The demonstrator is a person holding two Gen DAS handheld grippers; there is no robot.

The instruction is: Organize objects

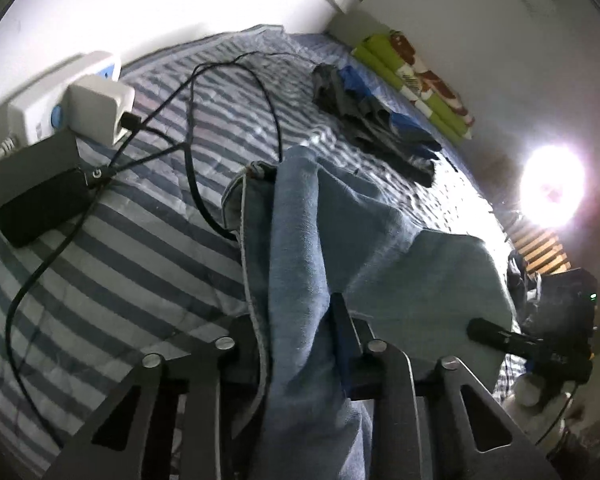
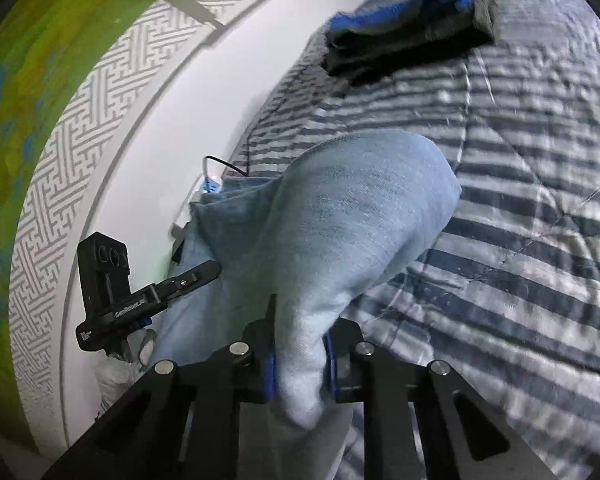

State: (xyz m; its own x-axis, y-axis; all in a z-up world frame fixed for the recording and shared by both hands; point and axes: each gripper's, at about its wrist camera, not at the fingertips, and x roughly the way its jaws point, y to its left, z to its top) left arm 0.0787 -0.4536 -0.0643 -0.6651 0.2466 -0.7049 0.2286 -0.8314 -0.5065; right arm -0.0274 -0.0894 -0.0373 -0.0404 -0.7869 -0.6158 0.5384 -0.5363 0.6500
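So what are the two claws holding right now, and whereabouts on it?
Both grip the light blue towel: the left claw pinches a bunched fold, the right claw another bunched part, lifting it off the striped bedding.

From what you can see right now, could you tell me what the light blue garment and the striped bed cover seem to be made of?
The light blue garment looks like soft, matte denim or brushed cotton: faint woven grain, a stitched seam, limp folds where both tools pinch it. The striped bed cover seems a quilted, padded cotton-like fabric: stitched lines cross puffy panels, with slight sheen. Neither fibre is certain.
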